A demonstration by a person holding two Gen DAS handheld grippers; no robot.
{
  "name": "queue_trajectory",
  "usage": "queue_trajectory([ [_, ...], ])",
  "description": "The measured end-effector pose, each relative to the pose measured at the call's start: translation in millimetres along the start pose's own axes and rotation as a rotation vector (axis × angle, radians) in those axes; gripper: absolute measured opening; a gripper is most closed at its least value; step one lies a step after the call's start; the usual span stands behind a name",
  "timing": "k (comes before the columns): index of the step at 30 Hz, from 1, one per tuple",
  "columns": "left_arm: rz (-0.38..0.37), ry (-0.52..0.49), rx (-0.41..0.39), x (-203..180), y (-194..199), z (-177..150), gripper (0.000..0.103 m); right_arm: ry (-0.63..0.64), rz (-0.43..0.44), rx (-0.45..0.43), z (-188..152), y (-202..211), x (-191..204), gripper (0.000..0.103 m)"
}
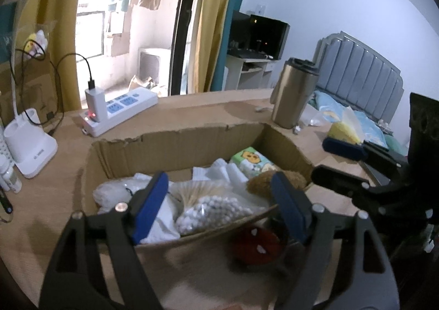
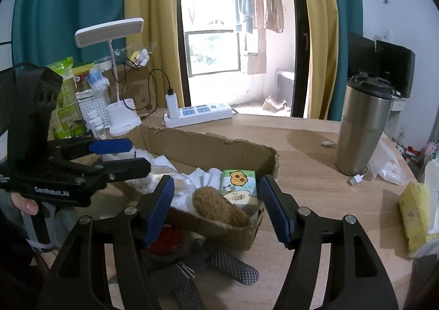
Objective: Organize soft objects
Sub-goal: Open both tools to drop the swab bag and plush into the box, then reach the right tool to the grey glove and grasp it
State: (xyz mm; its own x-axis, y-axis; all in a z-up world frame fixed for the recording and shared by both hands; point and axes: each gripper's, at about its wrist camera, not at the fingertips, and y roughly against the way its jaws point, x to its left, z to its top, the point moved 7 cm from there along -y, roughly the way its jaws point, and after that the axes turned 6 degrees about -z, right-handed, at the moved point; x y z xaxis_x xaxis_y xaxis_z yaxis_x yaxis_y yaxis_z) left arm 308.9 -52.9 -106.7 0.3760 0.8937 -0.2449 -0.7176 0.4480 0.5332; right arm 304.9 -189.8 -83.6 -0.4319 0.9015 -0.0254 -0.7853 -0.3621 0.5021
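Hovering over the near edge of a torn cardboard box [image 1: 175, 142] on the wooden desk [image 2: 310, 145], the left gripper [image 1: 219, 208] has its blue pads spread apart with nothing clamped between them. The right gripper [image 2: 216, 208] hangs beside it, jaws likewise apart and empty. Inside the box lie a brown plush toy [image 2: 219, 208], a cartoon tissue pack [image 2: 240, 186], a bag of white beads [image 1: 211, 211] and white cloths [image 1: 216, 175]. A red plush [image 1: 255, 245] and dotted grey socks [image 2: 233, 266] sit on the desk just outside the box's near wall. A steel tumbler [image 2: 362, 129] stands well to the right.
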Motion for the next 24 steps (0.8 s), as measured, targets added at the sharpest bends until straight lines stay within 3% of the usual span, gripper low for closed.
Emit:
queue_trajectory([
  [13, 0.022, 0.008, -0.129, 1.8, 70.9, -11.4, 0.079, -0.001, -0.031, -0.028, -0.6, 34.8, 4.3, 0.069],
  [24, 0.052, 0.013, -0.145, 6.3, 102.2, -39.4, 0.079, 0.002, -0.061, -0.011, -10.7, 52.0, 15.2, 0.069],
])
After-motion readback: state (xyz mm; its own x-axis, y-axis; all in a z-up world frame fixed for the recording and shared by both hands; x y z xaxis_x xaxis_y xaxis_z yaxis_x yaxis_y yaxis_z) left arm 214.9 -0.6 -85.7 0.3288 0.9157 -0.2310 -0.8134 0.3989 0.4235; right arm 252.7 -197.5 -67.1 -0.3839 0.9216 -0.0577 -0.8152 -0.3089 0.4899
